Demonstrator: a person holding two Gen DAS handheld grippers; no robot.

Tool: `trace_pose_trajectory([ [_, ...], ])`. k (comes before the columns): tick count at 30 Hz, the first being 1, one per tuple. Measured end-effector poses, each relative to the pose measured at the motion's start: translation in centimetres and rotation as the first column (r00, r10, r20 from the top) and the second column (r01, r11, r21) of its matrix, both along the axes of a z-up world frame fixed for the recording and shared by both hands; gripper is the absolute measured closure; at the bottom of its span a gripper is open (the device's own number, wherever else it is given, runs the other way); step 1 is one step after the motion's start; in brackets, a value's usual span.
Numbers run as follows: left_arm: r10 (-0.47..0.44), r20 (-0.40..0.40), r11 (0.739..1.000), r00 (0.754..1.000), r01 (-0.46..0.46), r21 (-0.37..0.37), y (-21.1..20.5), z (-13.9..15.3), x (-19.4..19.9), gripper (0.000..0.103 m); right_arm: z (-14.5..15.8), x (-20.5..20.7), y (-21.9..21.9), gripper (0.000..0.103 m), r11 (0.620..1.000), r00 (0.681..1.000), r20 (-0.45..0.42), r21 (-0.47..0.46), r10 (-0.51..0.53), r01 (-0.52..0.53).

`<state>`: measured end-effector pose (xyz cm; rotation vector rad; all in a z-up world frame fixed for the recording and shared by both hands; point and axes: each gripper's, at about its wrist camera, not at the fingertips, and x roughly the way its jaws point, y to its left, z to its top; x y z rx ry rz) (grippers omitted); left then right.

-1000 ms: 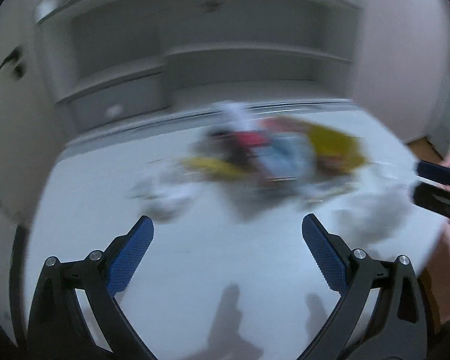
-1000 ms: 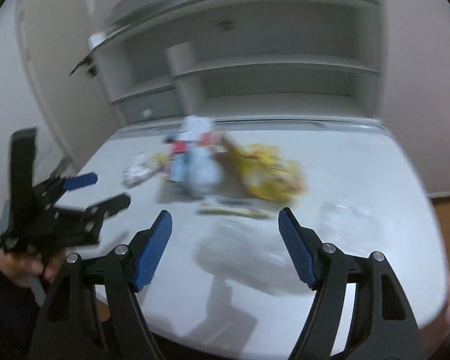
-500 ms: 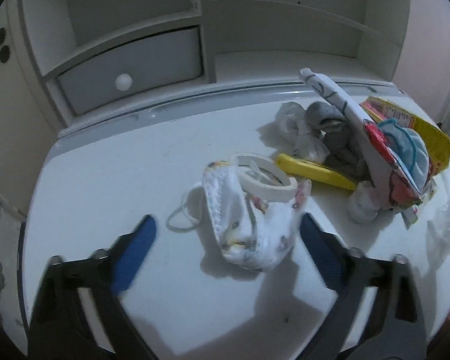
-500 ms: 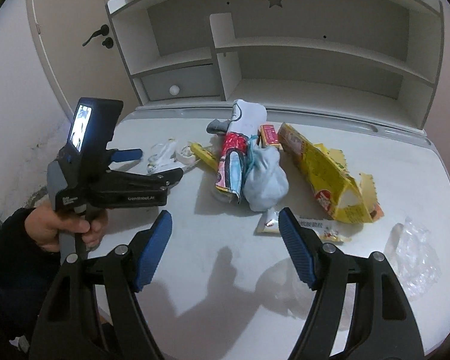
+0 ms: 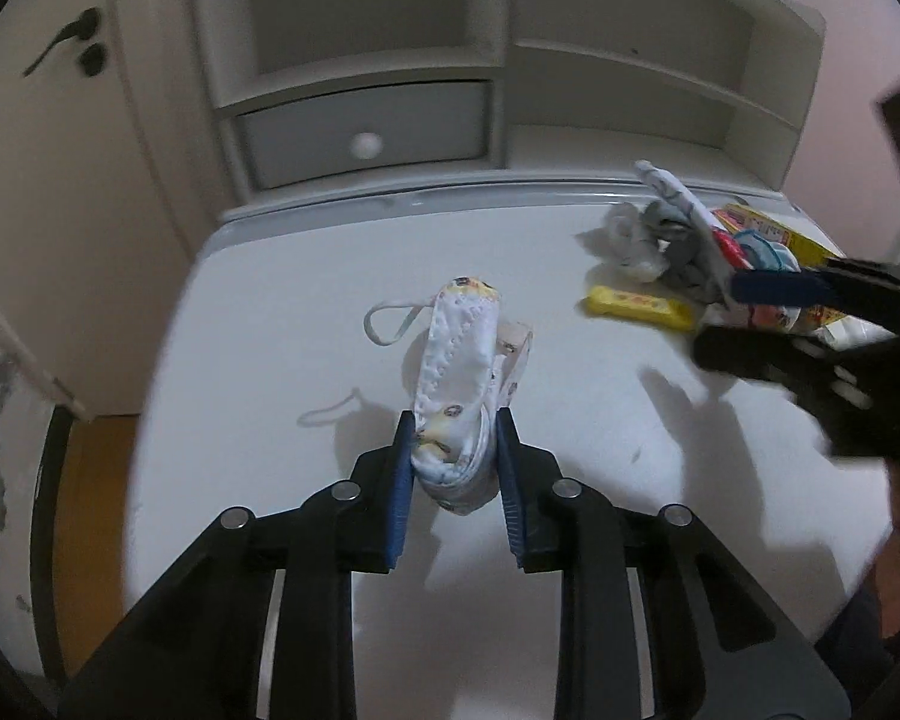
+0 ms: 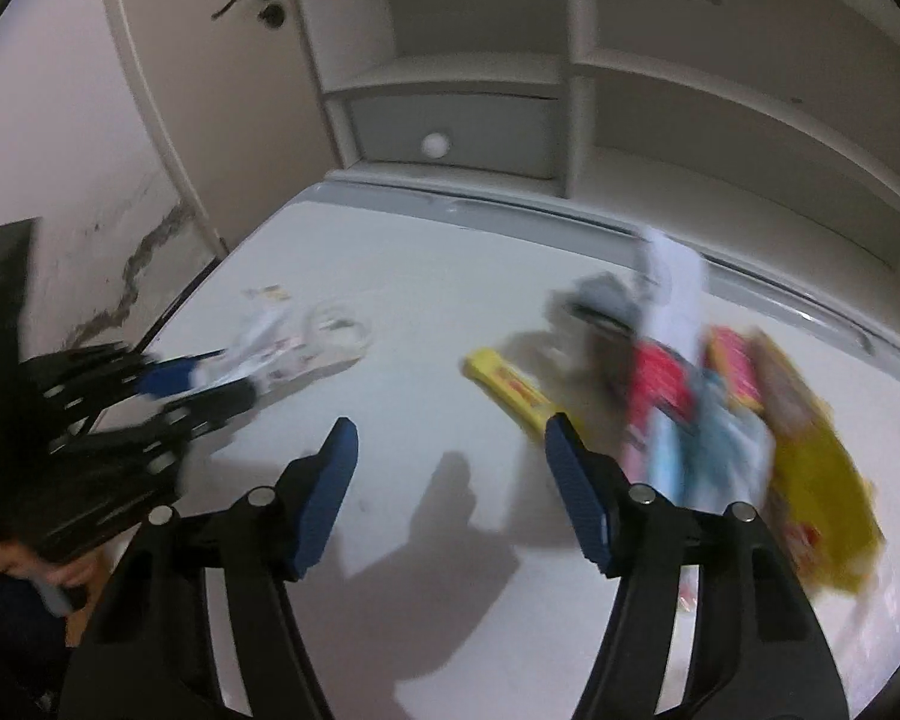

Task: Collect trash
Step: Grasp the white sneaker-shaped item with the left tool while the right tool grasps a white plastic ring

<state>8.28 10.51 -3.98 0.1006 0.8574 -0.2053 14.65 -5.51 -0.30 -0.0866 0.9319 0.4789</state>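
left gripper (image 5: pixel 455 456) is closing, pads pinching the face mask (image 5: pixel 457 372). right gripper (image 6: pixel 450 480) is narrowing on nothing. wrapper pile (image 6: pixel 708 396) is still sitting on the desk (image 5: pixel 282 312), uncollected.

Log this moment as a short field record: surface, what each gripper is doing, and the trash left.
surface: white desk
left gripper: jaws closing on the white face mask
right gripper: jaws closing, nothing between them
nearest loose item: yellow wrapper
remaining pile: mixed wrappers, blurred
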Motion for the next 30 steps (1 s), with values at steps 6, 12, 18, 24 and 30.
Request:
trace_pose_trajectory([
  [6,0.017,-0.07,0.999,0.997,-0.02,-0.043,2.5,-1.8,-0.3,0.078,-0.8,2.3,4.2,0.04,0.996,0.992,-0.107,0.058,0.073,-0.067],
  [12,0.017,-0.078,0.999,0.997,-0.02,-0.039,3.8,-2.0,-1.2,0.078,-2.2,2.9,7.8,0.04,0.991,0.978,-0.16,0.049,0.132,-0.126],
  [18,0.025,-0.089,0.999,0.996,-0.028,-0.041,4.4,-2.2,-1.3,0.078,-3.6,3.5,10.4,0.053,0.992,0.984,-0.139,-0.045,0.109,-0.116],
  [24,0.033,-0.092,0.999,0.995,-0.036,-0.036,4.3,-2.3,-1.0,0.078,-3.5,2.4,12.7,0.096,0.975,0.981,-0.085,-0.123,0.173,-0.183],
  [30,0.042,-0.081,0.999,0.996,-0.045,-0.027,3.8,-1.7,-1.0,0.078,-0.6,1.6,8.5,0.096,0.994,0.995,-0.024,-0.047,0.097,-0.098],
])
